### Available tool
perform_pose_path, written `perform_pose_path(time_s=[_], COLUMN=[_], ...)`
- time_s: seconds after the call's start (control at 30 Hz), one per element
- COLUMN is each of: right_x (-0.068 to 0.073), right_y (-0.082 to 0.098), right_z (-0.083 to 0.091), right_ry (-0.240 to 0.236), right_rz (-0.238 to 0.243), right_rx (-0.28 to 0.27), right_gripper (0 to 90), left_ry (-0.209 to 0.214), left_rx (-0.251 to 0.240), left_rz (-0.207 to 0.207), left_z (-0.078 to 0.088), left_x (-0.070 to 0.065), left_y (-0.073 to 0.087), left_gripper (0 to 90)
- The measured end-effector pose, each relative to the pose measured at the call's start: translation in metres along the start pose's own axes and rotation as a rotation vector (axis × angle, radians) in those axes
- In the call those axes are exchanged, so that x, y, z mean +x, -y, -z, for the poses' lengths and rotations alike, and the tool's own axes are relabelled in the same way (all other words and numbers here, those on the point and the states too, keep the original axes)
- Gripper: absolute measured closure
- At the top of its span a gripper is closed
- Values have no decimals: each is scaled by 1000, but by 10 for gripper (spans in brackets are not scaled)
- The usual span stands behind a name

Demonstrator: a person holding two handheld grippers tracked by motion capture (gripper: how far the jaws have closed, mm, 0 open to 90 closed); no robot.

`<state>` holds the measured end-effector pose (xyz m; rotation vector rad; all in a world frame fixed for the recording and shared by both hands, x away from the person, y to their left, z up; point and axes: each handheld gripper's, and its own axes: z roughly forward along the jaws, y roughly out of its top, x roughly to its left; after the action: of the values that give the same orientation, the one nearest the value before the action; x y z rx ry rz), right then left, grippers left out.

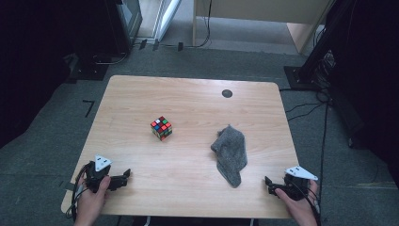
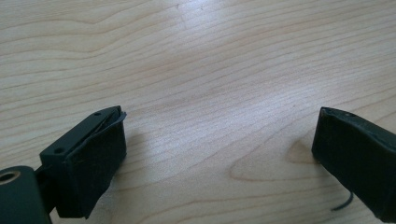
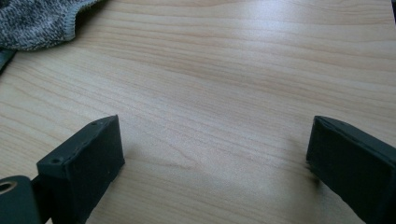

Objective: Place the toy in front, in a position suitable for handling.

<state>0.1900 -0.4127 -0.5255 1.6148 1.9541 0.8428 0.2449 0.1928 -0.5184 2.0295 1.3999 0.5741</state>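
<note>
In the high view the left gripper [image 1: 126, 177] rests at the near left of the wooden surface [image 1: 188, 94] and the right gripper [image 1: 268, 185] at the near right, both spread and holding nothing; the grey sock [image 1: 229, 151] lies right of centre, its long axis running from far to near, narrow end nearest, with a Rubik's cube [image 1: 161, 128] well apart to its left. In the left gripper view the jaws stand wide over bare wood. In the right gripper view the jaws stand equally wide, the sock [image 3: 37, 21] lying at the upper left.

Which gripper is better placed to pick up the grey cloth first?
Probably the right gripper: it rests open near the table's front right corner, close to the grey cloth. The left gripper, also open, sits farther away, nearer the cube.
</note>
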Motion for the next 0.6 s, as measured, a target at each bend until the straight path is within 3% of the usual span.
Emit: perform_pose_path(time_s=[0.2, 0.37, 0.6], right_x=[3, 8, 29], right_y=[-3, -8, -33], right_z=[2, 3, 11], right_ry=[8, -24, -64], right_rz=[-11, -34, -3], right_rx=[16, -5, -67], right_gripper=[68, 65, 70], left_ry=[8, 3, 65], left_rx=[4, 6, -18], left_rz=[-4, 12, 39], left_z=[-1, -1, -1], left_x=[1, 2, 3], left_y=[-1, -3, -9], left_gripper=[15, 16, 16])
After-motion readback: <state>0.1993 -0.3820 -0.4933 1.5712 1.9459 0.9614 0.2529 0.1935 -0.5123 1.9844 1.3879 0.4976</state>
